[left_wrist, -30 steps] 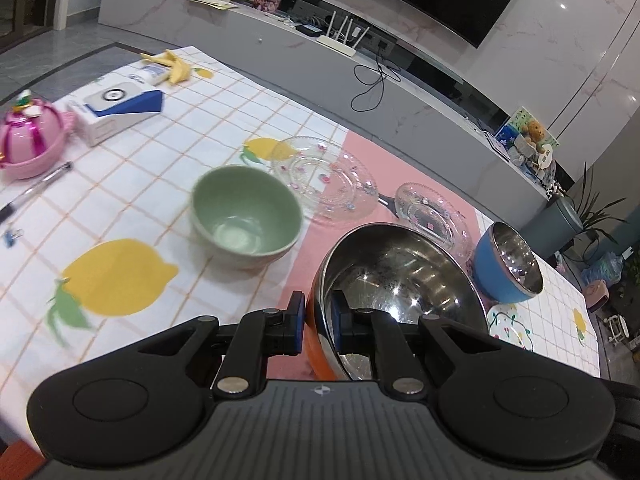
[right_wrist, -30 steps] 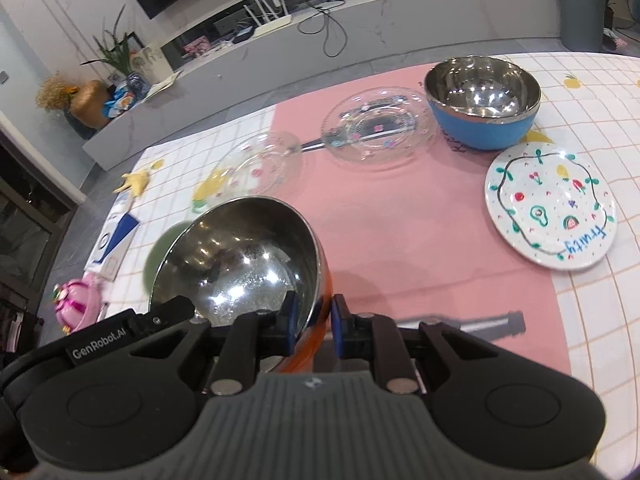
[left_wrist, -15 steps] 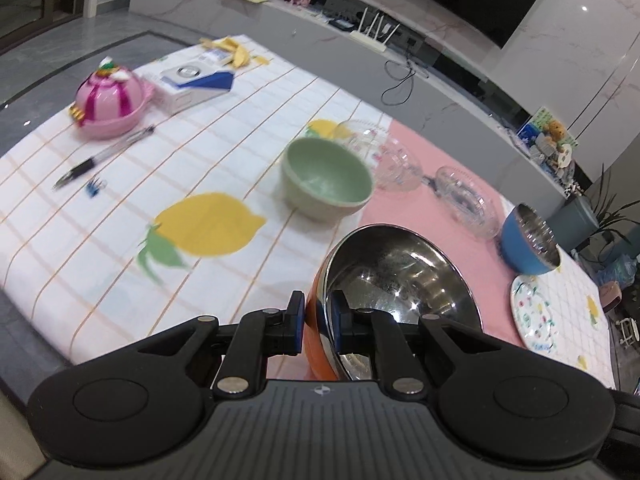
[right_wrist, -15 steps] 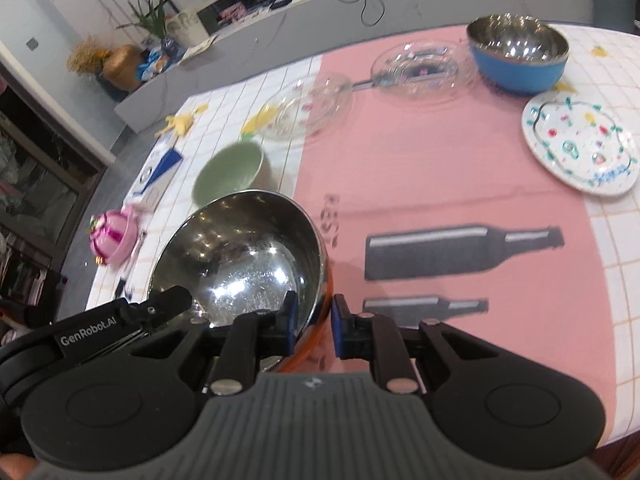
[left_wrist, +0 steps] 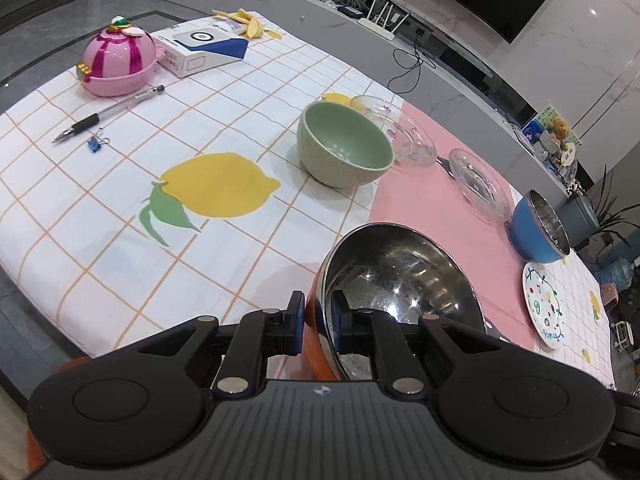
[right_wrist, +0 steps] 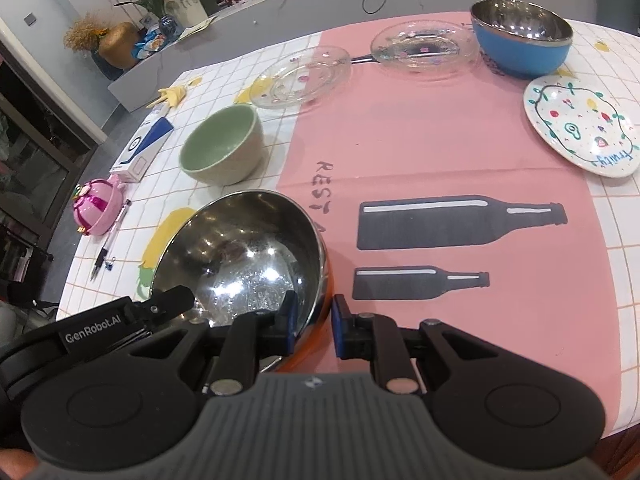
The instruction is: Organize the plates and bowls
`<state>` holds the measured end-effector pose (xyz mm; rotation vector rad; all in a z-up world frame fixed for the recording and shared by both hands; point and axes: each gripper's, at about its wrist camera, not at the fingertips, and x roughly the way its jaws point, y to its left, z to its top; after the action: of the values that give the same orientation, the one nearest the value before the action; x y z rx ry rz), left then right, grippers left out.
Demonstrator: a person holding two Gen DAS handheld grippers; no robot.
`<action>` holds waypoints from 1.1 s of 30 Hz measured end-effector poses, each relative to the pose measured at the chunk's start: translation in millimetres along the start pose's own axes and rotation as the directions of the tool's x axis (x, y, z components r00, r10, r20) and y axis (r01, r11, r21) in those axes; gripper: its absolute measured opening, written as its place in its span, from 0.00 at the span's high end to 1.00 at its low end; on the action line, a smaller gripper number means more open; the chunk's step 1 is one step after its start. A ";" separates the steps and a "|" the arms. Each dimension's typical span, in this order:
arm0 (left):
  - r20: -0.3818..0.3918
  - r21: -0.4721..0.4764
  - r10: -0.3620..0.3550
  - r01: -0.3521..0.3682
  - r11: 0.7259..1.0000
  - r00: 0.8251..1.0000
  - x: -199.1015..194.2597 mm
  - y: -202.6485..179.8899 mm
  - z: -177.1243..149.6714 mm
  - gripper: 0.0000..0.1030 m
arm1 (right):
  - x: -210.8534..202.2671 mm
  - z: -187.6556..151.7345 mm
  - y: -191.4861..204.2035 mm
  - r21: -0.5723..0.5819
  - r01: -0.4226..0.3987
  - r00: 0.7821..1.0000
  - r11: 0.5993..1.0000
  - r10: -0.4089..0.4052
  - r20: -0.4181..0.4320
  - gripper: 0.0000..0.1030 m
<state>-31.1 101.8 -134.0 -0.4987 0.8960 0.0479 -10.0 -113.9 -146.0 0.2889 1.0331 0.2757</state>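
Both grippers hold one orange bowl with a steel inside (left_wrist: 396, 276), lifted above the table's near edge. My left gripper (left_wrist: 318, 322) is shut on its rim. My right gripper (right_wrist: 312, 320) is shut on the rim of the same bowl (right_wrist: 244, 252) on the opposite side. A green bowl (left_wrist: 344, 148) stands on the white cloth; it also shows in the right wrist view (right_wrist: 222, 146). Two clear glass plates (right_wrist: 304, 76) (right_wrist: 424, 46), a blue steel bowl (right_wrist: 522, 36) and a painted white plate (right_wrist: 582, 130) lie further back.
A pink lidded pot (left_wrist: 118, 60), a white and blue box (left_wrist: 200, 48), a pen (left_wrist: 106, 114) and a blue clip (left_wrist: 96, 144) lie on the white checked cloth at the left. A pink mat with bottle prints (right_wrist: 460, 220) covers the table's right part.
Both grippers have carried the orange bowl back toward the table's near edge and higher; the green bowl and plates now lie farther away. Both grips are unchanged.
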 end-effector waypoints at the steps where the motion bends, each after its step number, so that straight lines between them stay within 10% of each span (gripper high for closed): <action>1: 0.002 0.007 -0.002 0.002 1.000 1.000 2.1 -1.8 -0.8 0.86 | 0.4 0.1 -1.8 0.004 0.005 1.000 1.000 -0.005 0.000 0.85; 9: -0.007 0.043 0.013 -0.012 0.999 1.000 11.2 -12.6 1.1 0.85 | -0.9 1.8 -8.3 0.006 0.018 1.000 1.000 -0.018 0.014 0.84; 22: 0.159 0.093 0.082 -0.098 0.991 0.984 -31.7 -33.3 14.1 0.50 | -37.5 5.9 -16.2 -0.006 -0.006 0.989 1.000 0.006 0.146 0.40; 33: 0.267 0.319 0.037 -0.124 0.939 0.963 -49.9 -112.8 1.3 0.35 | -94.2 10.7 -50.4 0.040 0.214 0.901 0.976 -0.213 0.377 0.13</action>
<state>-34.1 10.7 -50.8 -0.1326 0.6504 0.0340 -41.8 -195.4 -83.8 0.2130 0.6718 0.0175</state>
